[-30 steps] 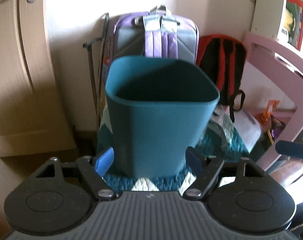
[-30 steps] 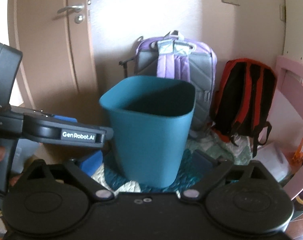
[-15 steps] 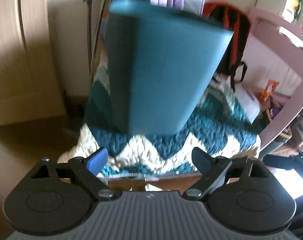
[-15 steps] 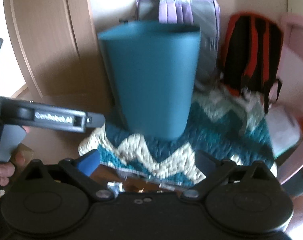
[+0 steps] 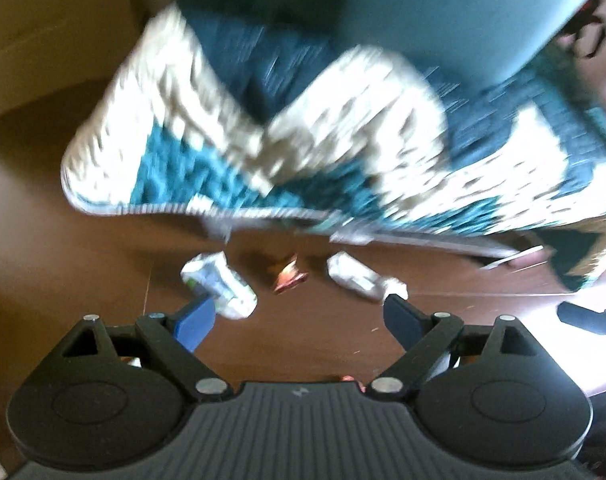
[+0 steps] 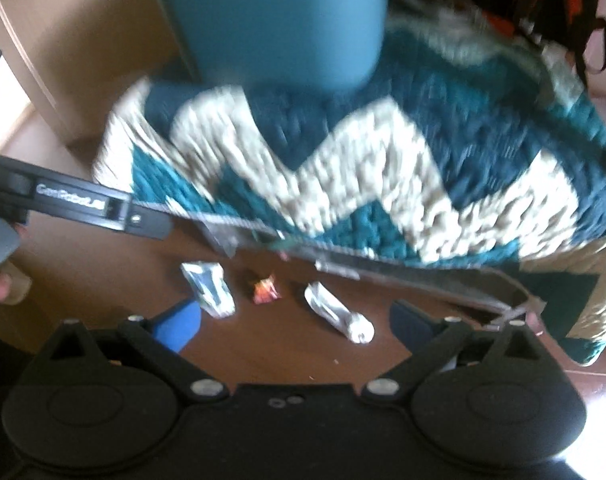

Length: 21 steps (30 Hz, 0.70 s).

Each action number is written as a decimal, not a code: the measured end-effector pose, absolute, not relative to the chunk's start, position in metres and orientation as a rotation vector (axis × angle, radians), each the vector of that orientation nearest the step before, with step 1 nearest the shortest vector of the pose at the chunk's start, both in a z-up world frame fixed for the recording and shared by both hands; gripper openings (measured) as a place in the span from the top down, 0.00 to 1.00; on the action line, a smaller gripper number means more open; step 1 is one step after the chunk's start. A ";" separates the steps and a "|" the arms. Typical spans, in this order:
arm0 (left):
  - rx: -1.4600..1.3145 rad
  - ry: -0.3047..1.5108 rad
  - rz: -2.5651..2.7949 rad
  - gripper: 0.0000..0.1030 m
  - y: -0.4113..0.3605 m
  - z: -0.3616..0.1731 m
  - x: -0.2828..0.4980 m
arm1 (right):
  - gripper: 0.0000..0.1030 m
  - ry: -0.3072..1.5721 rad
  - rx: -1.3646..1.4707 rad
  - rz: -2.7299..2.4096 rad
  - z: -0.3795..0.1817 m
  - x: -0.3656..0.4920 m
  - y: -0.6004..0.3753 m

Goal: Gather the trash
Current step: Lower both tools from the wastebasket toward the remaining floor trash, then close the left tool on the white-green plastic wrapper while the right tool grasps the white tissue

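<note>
You are at the approach step: both tools point down at the floor [image 5: 103, 280], where three bits of trash lie in a row just in front of the rug's [image 5: 343, 140] edge. Your left tool [image 5: 299, 314] has its jaws wide apart with nothing between them — they have just been opening. Its left fingertip sits right beside the crumpled white wrapper [image 5: 219, 280]; the small red-orange wrapper [image 5: 289, 276] lies in the middle, and a second white wrapper [image 5: 359, 278] lies toward the right finger. Your right tool [image 6: 295, 322] also stands open and empty above the same three pieces, with the long white wrapper [image 6: 337, 312] nearest its centre.

Next, I judge, each tool should settle on one piece, straddle it and close. The teal bin [image 6: 271, 20] stands on the rug behind the trash.

Both views are smeared by motion, so any print on the wrappers is unreadable. The bin's rim is cut off at the top.
</note>
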<state>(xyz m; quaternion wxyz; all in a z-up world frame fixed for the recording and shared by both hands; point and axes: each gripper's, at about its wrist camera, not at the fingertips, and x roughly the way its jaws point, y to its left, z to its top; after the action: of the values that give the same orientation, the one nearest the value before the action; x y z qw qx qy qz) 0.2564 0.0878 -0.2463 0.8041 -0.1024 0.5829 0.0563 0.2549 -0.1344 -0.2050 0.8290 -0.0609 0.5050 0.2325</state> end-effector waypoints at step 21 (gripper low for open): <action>-0.266 1.566 0.394 0.11 0.139 -0.481 0.313 | 0.10 1.326 -0.380 0.512 -0.436 0.333 -0.109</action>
<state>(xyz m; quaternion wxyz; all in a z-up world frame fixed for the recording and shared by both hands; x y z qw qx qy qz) 0.3127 0.1389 -0.4813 0.6834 -0.1186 0.6985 0.1759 0.3329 -0.1094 -0.4356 0.7414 -0.1734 0.6047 0.2336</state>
